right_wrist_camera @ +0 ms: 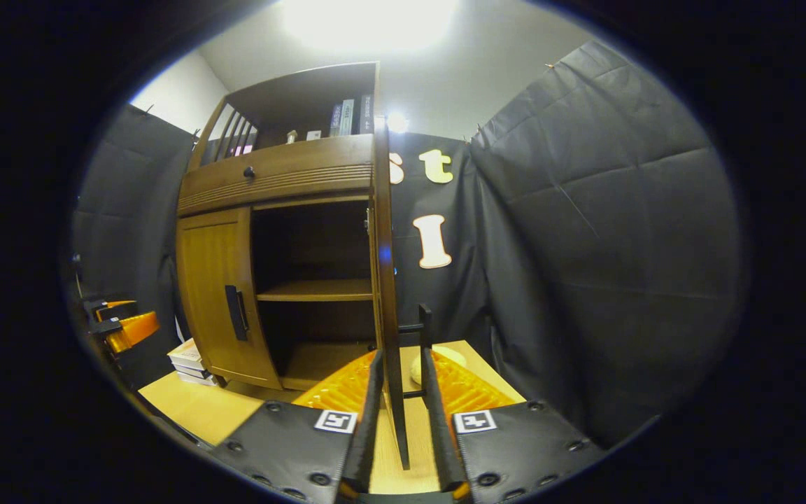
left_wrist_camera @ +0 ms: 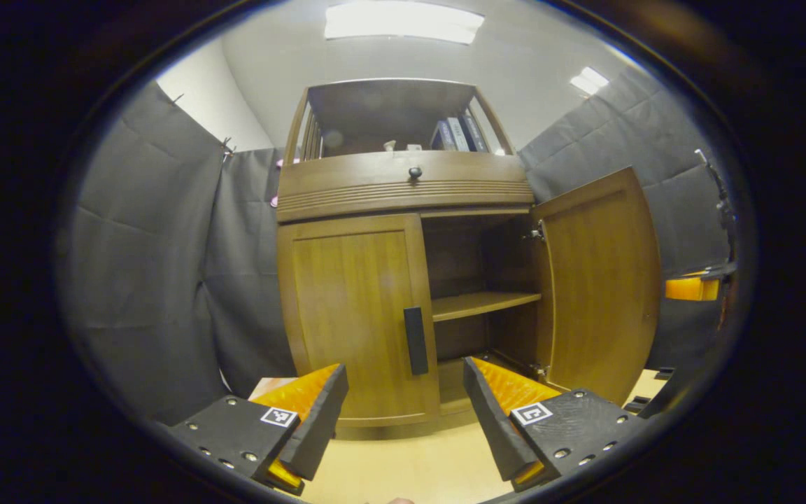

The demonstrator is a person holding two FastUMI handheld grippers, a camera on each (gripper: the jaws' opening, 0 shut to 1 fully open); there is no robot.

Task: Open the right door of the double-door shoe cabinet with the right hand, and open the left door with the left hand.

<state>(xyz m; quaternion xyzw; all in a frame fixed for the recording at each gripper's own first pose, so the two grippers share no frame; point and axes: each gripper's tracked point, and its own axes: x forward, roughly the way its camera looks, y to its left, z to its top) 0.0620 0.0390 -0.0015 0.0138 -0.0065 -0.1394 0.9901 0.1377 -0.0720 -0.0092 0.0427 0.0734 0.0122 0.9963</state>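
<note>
The right gripper [right_wrist_camera: 403, 413] straddles the free edge of the right door [right_wrist_camera: 385, 280], jaws narrowed close on either side; whether both fingers press it I cannot tell. That door stands swung wide. The left gripper [left_wrist_camera: 403, 413] faces the shut left door [left_wrist_camera: 357, 315], jaws spread wide and empty, lined up below its handle [left_wrist_camera: 415, 340]. 2 doors, 1 inner shelf [left_wrist_camera: 483, 303], 1 drawer knob [left_wrist_camera: 414, 172].

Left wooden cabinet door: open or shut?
Shut. The left wooden door sits flush in its frame, black handle untouched; left gripper open before it.
</note>
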